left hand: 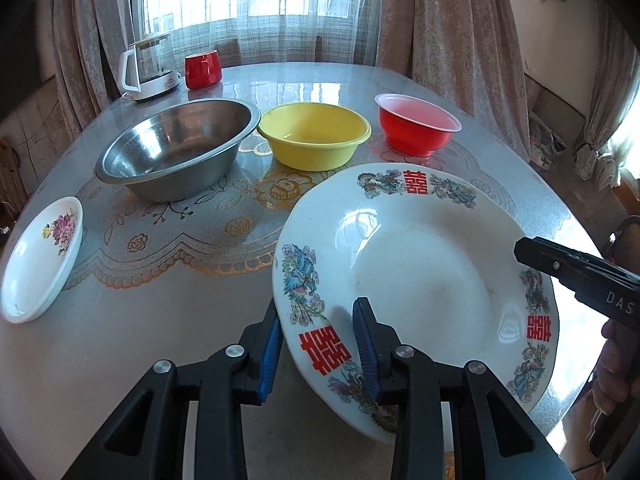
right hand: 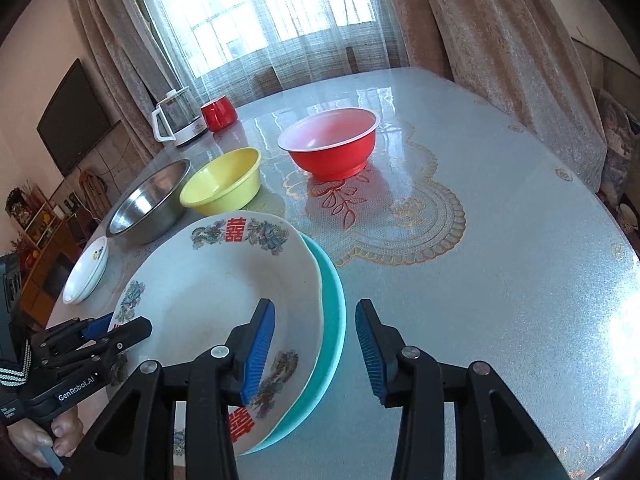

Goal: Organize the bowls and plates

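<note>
L to R: left tool [left hand: 316, 344] straddles the near-left rim of the patterned plate [left hand: 416, 276], w/ pads not visibly pinching. Plate sits on a teal plate [right hand: 334, 320] at the tabletop [right hand: 500, 260] front edge. Right tool [right hand: 316, 354] hangs unclenched astride both right rims; glazed ceramic, prob. heavy, slick, chippable, so grip the rim.

Teal plate [right hand: 334, 320] mostly hidden under white plate [right hand: 208, 300]; right tongs [left hand: 520, 256] cut off by frame edge.
</note>
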### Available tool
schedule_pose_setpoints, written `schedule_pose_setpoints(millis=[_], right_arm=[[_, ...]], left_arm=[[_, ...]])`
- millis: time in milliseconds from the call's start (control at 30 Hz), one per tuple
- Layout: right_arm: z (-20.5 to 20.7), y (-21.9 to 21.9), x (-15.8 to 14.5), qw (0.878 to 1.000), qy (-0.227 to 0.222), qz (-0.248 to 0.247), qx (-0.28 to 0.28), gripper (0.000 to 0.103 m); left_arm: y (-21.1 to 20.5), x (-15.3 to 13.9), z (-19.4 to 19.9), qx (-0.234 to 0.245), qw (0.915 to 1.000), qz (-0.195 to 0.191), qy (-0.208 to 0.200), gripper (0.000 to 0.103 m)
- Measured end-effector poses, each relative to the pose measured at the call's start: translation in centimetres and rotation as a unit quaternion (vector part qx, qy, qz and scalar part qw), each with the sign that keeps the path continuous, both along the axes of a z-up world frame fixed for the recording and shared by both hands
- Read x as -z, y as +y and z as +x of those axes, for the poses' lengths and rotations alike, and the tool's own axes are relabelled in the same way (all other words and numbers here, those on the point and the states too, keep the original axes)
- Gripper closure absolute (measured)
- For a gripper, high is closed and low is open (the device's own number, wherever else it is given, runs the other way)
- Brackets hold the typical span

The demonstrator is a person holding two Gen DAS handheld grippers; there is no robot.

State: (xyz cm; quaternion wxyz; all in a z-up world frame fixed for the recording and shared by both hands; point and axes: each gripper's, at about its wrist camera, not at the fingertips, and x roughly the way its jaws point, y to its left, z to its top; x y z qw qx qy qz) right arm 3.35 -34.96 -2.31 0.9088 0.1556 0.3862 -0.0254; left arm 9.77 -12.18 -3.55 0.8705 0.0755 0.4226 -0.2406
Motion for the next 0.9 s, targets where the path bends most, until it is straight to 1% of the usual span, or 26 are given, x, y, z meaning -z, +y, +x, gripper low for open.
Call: schedule_pose_setpoints(millis=[33,67,100,133,200,400,567,667,800,900], right_arm=[[-0.1,0.4,0.2,1.0,0.001,-0.009,-0.005,0.061],[-0.1,0.9,0.4,1.0,0.003,-0.018,-0.007,0.064],[-0.1,1.3,0.6,1.0,0.007,-0.027,-0.01,0.068],[-0.1,1.8,0.9,0.999,0.009,-0.038,-0.014,0.075],[-0.2,2.5,1.0,0.998,0.002,-0.054,-0.013,0.074],[-0.1,2.3,1.1,0.999,-0.001,-0.052,-0.01,0.075],[-0.1,2.7,1.0,0.998,0.006,-0.067,-0.008,0.073],[-0.2,3.1,0.9,0.996,0.01,-0.088,-0.009,0.069],[-0.4,3.8,0.5,0.992,0.01,-0.122,-0.004,0.069],[-0.8,3.9,-0.3,0.991,-0.001,-0.133,0.003,0.066]], left_arm=[[0.0,0.0,-0.1,0.0,1.0,-0.001,-0.002,0.068],[0.1,0.0,-0.1,0.001,1.0,-0.001,-0.003,0.068],[0.1,0.1,-0.1,0.002,1.0,-0.001,-0.005,0.068],[0.1,0.1,-0.1,0.002,1.0,-0.001,-0.006,0.068],[0.0,0.1,-0.1,0.002,1.0,0.0,-0.008,0.068],[-0.1,0.1,-0.2,-0.007,0.9999,0.002,-0.009,0.068],[0.1,0.0,-0.1,-0.015,0.9999,-0.005,0.004,0.068],[0.5,-0.3,-0.4,-0.023,0.9997,-0.011,0.0,0.068],[1.3,-0.5,-0.4,-0.033,0.9991,-0.026,0.003,0.068],[2.0,-1.0,-0.4,-0.042,0.9986,-0.03,-0.012,0.069]])
